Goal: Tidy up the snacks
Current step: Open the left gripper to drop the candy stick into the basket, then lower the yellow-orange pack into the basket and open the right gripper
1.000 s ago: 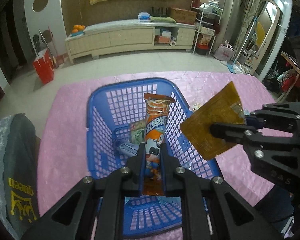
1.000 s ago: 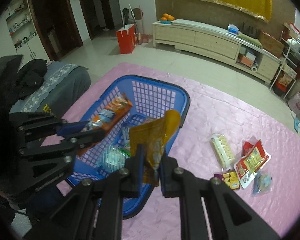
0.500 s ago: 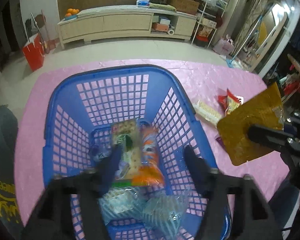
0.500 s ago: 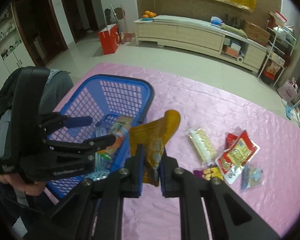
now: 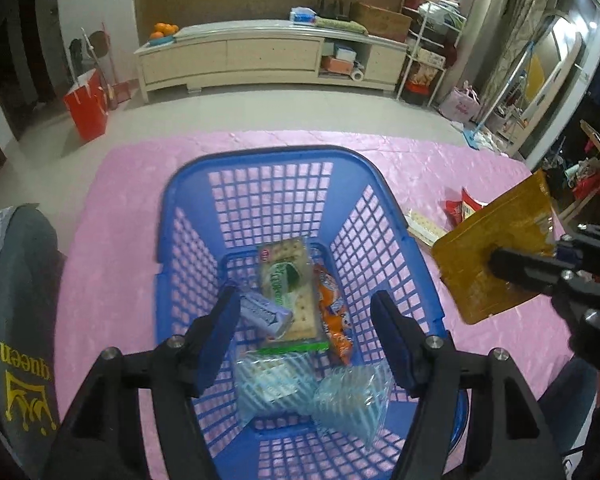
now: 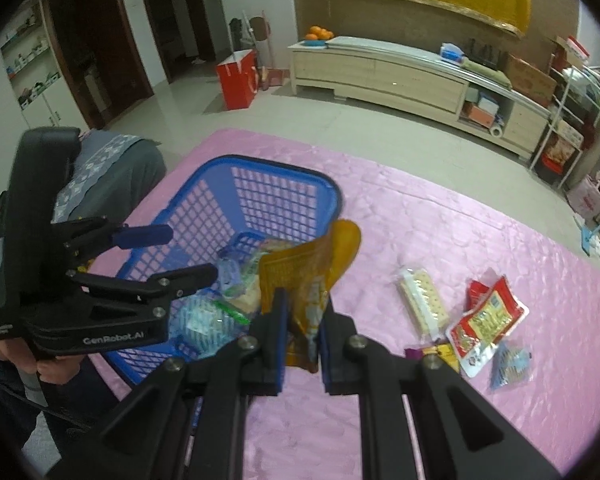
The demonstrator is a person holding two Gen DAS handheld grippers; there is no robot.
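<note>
- Blue basket (image 5: pixel 362 176): near rim cut off behind left gripper (image 5: pixel 304 332); striped packets blurred, contents unclear.
- Left gripper: jaws spread, empty; orange snack bar (image 5: pixel 332 312), pinched a second ago, now lies in basket.
- Right gripper (image 6: pixel 303 312): pressed together on yellow pouch (image 6: pixel 300 276), just beside basket.

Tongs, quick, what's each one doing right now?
Left tongs: open, empty, above the blue basket.
Right tongs: closed on the yellow snack pouch.
</note>
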